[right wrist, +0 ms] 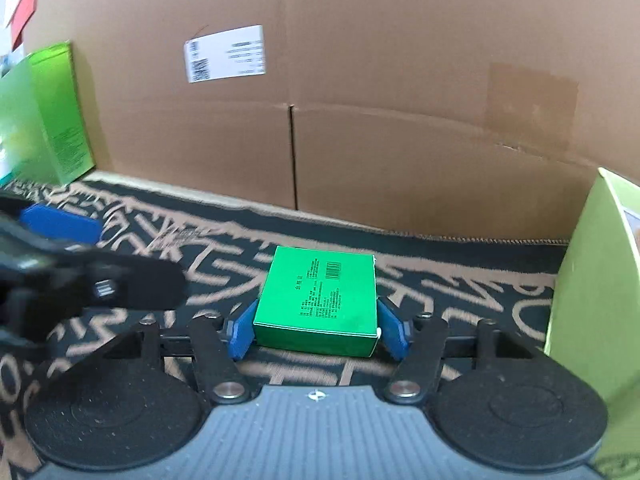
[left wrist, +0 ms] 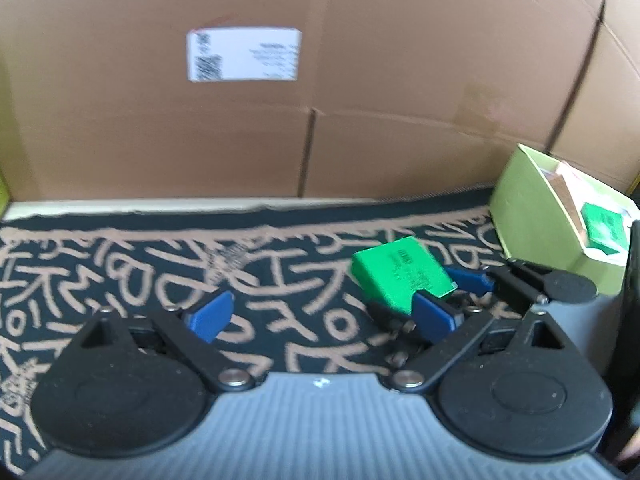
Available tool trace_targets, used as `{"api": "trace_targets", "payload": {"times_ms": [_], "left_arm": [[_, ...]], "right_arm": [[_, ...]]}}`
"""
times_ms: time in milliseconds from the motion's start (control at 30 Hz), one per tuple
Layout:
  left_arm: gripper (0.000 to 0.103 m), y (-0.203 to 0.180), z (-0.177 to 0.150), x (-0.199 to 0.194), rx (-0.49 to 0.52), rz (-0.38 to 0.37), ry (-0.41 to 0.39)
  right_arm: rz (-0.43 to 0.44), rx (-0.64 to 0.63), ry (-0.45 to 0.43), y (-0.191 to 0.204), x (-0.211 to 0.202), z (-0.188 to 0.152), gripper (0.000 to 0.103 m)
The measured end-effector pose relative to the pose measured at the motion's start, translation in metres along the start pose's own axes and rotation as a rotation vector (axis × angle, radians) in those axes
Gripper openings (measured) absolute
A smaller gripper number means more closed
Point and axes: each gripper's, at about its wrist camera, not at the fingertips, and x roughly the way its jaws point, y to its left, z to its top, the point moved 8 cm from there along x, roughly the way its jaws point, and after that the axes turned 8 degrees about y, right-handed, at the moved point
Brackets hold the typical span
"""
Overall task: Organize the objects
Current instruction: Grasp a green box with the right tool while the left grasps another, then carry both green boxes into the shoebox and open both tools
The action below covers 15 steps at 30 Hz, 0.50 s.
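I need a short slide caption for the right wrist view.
Right gripper clamps a green box on the patterned cloth.

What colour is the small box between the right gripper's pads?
Bright green, with dark print and a barcode on top; the small box shows best in the right wrist view.

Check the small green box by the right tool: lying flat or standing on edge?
Lying flat. The green box rests broad face up on the patterned cloth, barcode on top, between the right tool's pads.
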Motion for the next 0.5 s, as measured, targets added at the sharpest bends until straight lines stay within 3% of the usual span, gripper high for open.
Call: {"api": "trace_targets", "payload": {"times_ms": [200,400,500], "left_arm": [[0.096,-0.025,-0.021,0.009,0.023,-0.064,0.070],[0.102,-0.048,-0.051,0.004,0.089,-0.144,0.127],[0.097,-0.063,-0.062,-0.004,0.120,-0.170,0.139]], "right_arm": [[0.048,-0.028,-0.002,0.021,-0.034,-0.028,0.066],[0.096,-0.014,-0.028,0.030,-0.068,-0.056,0.066],[0.096,-0.031,-0.057,0.033,-0.086,-0.067,0.065]]}}
